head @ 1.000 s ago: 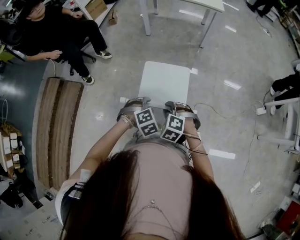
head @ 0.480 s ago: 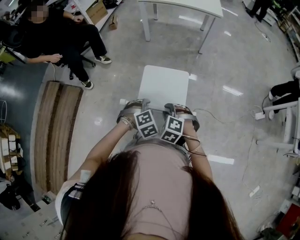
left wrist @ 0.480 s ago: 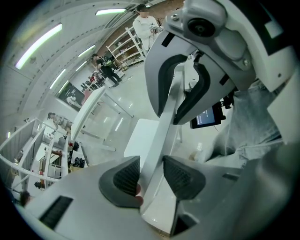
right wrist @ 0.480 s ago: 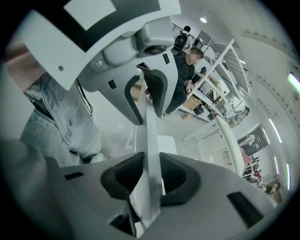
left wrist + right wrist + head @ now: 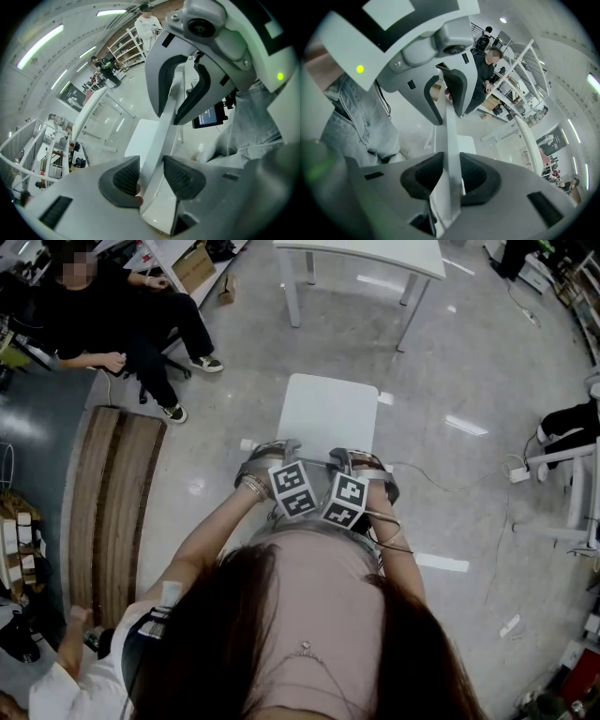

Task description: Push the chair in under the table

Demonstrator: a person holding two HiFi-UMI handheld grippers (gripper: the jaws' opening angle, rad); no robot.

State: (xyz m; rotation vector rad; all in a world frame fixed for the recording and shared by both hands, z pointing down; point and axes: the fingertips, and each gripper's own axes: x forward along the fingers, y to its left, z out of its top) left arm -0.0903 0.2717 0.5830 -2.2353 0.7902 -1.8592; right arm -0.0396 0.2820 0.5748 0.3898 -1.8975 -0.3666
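Chair [image 5: 328, 413], white, with its backrest [image 5: 165, 112] clamped edge-on between the pads of both the left claw [image 5: 151, 177] and the right claw [image 5: 449, 174]; its seat [image 5: 140, 136] extends ahead of the claws, and the white counter [image 5: 375, 251] stands well beyond the seat, apart from it.

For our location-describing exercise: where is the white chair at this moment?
In the head view the white chair stands mid-frame, apart from the white table at the top edge. The left gripper and right gripper clamp its backrest.

Top edge cuts table [image 5: 375, 251]; chair [image 5: 328, 413] legs hidden.
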